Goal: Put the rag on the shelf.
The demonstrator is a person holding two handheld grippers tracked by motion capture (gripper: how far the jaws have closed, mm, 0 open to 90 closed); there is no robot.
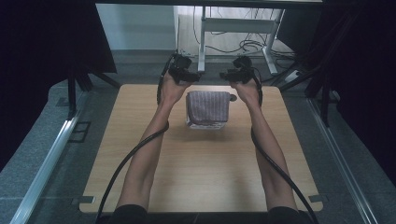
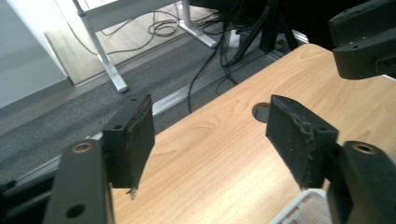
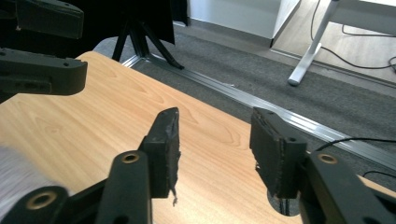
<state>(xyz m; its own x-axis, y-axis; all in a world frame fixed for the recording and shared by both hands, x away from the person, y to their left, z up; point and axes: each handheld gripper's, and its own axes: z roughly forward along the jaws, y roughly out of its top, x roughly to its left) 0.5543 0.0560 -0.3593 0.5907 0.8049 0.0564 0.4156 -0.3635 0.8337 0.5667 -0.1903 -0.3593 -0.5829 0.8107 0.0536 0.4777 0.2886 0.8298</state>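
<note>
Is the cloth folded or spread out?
Folded: the cloth is a compact squarish stack draped over a white basket, with both open grippers beyond it.

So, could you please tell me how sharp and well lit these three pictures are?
High view: dim, dark at both sides, folded cloth soft but readable. Left gripper view: bright floor, sharp table grain. Right gripper view: cloth a pale blur at the left edge.
</note>
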